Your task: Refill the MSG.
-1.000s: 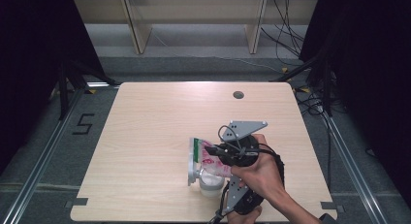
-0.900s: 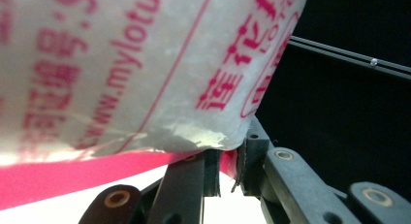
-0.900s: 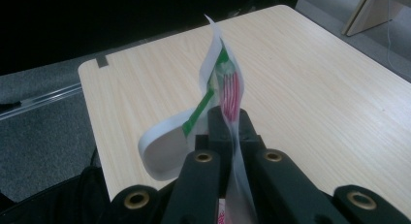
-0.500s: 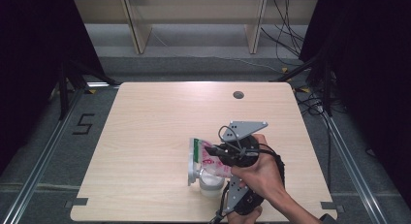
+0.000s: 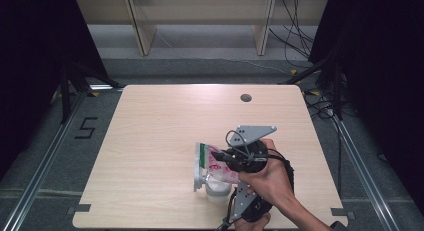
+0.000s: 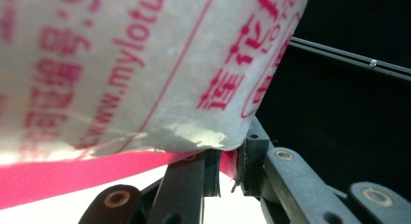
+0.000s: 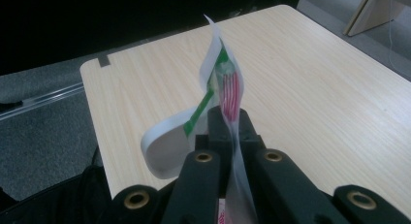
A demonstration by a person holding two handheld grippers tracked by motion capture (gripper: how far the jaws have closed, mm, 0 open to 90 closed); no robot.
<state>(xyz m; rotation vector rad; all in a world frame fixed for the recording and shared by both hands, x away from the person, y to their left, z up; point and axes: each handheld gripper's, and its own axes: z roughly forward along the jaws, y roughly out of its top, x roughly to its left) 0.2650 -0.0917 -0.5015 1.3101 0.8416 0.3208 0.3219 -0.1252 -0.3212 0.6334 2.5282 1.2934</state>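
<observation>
A clear bag (image 5: 218, 167) with red print and a green strip at its mouth holds white grains above the table (image 5: 165, 121). My right gripper (image 5: 216, 155) is shut on the mouth end of the bag (image 7: 228, 88), whose white lip curls open to the left. My left gripper (image 5: 236, 185) comes up from the near edge. It is shut on the red bottom seam of the bag (image 6: 121, 64), and its jaws (image 6: 225, 162) pinch that seam. A small pale cup (image 5: 218, 190) stands on the table right under the bag's drooping mouth.
A dark round hole (image 5: 245, 97) sits near the table's far edge. Beyond the table stands a low shelf frame (image 5: 200, 21), with cables (image 5: 300, 51) on the floor to the right. Metal rails (image 5: 45, 161) run along both sides of the table.
</observation>
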